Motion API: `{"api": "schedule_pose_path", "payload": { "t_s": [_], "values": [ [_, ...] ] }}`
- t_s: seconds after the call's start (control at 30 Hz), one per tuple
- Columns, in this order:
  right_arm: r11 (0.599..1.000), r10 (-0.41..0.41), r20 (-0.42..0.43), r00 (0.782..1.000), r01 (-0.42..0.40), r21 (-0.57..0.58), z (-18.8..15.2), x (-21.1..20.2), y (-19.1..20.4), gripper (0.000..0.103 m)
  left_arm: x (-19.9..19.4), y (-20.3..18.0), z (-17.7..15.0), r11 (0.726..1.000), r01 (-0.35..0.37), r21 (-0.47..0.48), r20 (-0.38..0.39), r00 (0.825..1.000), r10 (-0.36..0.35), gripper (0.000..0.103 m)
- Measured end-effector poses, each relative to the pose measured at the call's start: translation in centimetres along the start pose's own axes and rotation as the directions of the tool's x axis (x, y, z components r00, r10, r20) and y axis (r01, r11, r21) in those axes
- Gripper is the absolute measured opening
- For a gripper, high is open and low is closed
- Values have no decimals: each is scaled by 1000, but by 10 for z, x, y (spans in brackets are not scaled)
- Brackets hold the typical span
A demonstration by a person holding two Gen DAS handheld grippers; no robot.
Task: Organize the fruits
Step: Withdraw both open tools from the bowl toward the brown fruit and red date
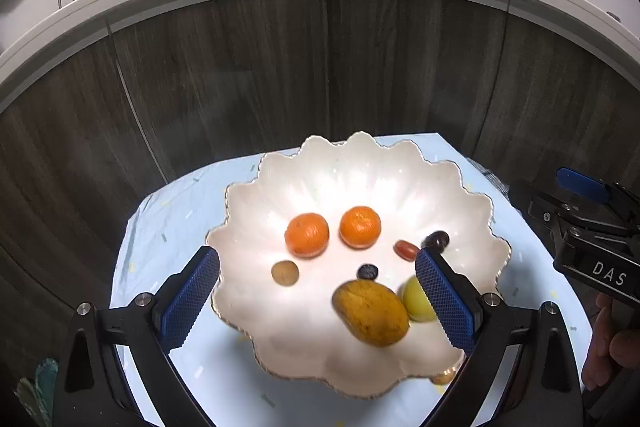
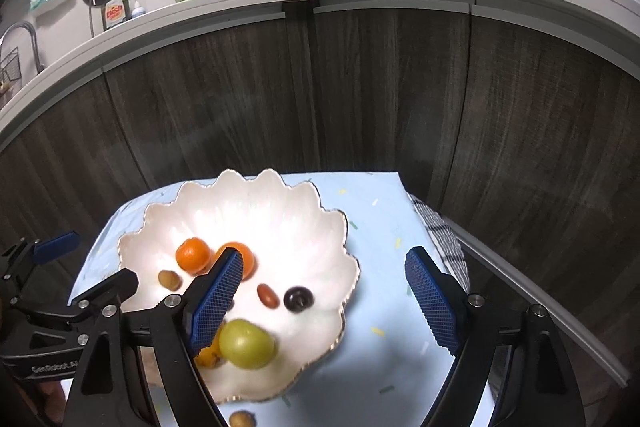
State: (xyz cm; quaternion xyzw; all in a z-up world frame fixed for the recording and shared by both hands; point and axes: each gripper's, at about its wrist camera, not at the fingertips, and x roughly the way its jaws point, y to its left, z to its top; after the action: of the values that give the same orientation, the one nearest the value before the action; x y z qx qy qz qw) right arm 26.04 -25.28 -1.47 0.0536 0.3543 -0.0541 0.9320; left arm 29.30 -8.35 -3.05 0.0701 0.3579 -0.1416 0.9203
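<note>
A wide white scalloped bowl with a gilt rim (image 1: 276, 171) is seen on a pale blue speckled cloth (image 1: 176, 219) that covers the desk. Most of the fruit is gathered inside it: two round orange mandarins (image 1: 307, 235) lie side by side toward the far wall, with a small brown-green fruit (image 1: 285, 272) and a small dark blue berry (image 1: 367, 271) nearer the middle. An elongated yellow-brown mango (image 1: 372, 313) is set at the near side, touching a round yellow-green fruit (image 2: 247, 344). A small oval red fruit (image 2: 267, 295) and a dark purple round fruit (image 2: 298, 298) lie just beside each other. One small tan fruit (image 2: 241, 418) is left on the cloth, just outside the bowl's near rim.

The left claw (image 1: 318, 301) is held over the bowl with its blue ribbed pads spread wide and nothing between them. The right claw (image 2: 324, 303) is likewise open and empty, one pad over the bowl and the other over the cloth. A checked cloth (image 2: 444, 239) hangs at the desk's right edge. Dark wood-grain cabinet doors (image 1: 240, 75) stand behind.
</note>
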Motion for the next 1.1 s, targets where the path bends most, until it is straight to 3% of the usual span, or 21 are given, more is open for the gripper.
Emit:
{"api": "schedule_pose_path", "payload": {
  "t_s": [0.57,1.1],
  "values": [
    [1000,8,-13,1000,-8,-18,-40,-39,2,84,-40,-13,-39,1000,20,22,18,1000,-20,100],
    [999,21,-34,999,-22,-35,-77,-56,5,84,-48,-28,-82,994,94,50,-28,995,-93,99]
  ]
}}
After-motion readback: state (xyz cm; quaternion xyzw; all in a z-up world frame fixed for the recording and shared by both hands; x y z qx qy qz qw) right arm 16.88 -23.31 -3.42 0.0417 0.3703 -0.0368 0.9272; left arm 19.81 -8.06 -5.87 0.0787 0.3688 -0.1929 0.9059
